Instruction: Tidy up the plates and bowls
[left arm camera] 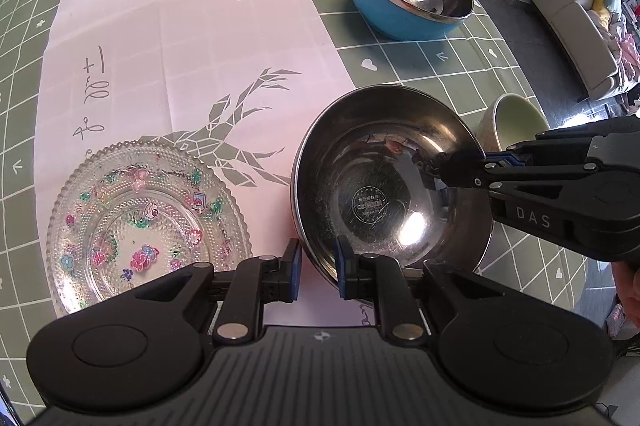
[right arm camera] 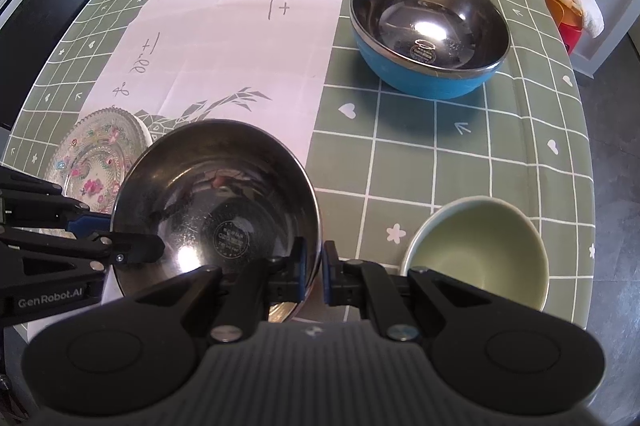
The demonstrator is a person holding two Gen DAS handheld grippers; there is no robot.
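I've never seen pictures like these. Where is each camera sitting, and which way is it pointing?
Left wrist: sits on the left gripper, looking steeply down at the steel bowl; a hand edge shows at right.
Right wrist: sits on the right gripper, looking steeply down at that bowl's opposite rim.
Shared: steel bowl, glass plate, blue bowl, green bowl.

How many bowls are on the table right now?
3: steel bowl gripped at its rim by both grippers, blue-sided bowl farther back, pale green bowl near the table edge.
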